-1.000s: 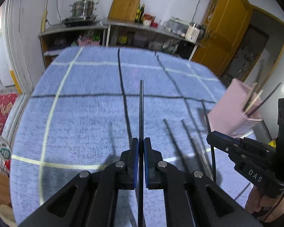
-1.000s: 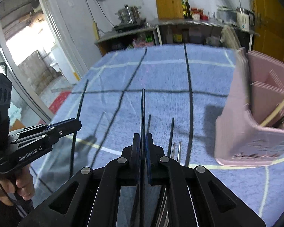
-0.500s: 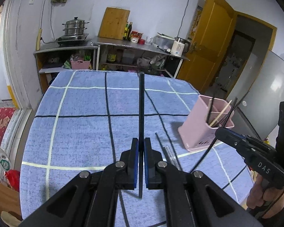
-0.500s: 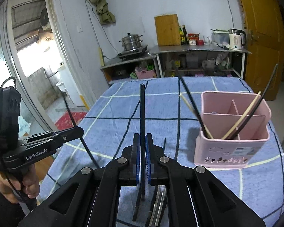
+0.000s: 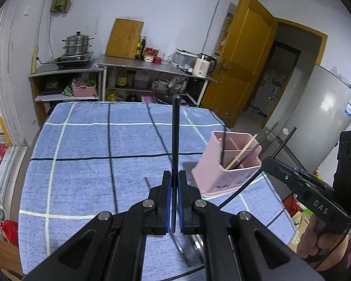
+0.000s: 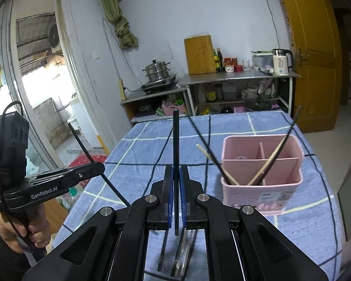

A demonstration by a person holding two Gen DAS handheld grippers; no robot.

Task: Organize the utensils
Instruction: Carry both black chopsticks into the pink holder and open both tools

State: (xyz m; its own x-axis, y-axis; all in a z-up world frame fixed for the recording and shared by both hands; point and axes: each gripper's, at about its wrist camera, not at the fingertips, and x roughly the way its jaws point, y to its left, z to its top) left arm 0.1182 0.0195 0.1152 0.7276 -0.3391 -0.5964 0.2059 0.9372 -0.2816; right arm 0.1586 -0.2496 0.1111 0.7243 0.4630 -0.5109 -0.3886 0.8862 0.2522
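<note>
Black chopsticks are clamped one to each tool, both lifted clear of the bench [image 5: 82,159]. Left tool [image 5: 174,187]: blue pads closed tight on a chopstick [image 5: 174,138] that runs straight out along the fingers, its tip over the far edge of the bench. Right tool [image 6: 176,187]: pads likewise closed on a second chopstick [image 6: 175,145], also in line with the fingers. In the left view the right tool appears at the right edge, its chopstick slanting across the near right corner; in the right view the left tool shows at the left, gripped by a hand [image 6: 23,231].

Holder [image 6: 262,180] (pink, divided into compartments): upright near the right edge of the bench, on the blue checked cloth [image 6: 234,128]. It contains several leaning chopsticks, both pale and dark; which compartment each occupies cannot be told exactly.

Loose utensils [image 6: 182,253] lie flat on the cloth at the near edge, partly hidden beneath both tools. At least one dark stick and some shiny metal pieces are visible.
</note>
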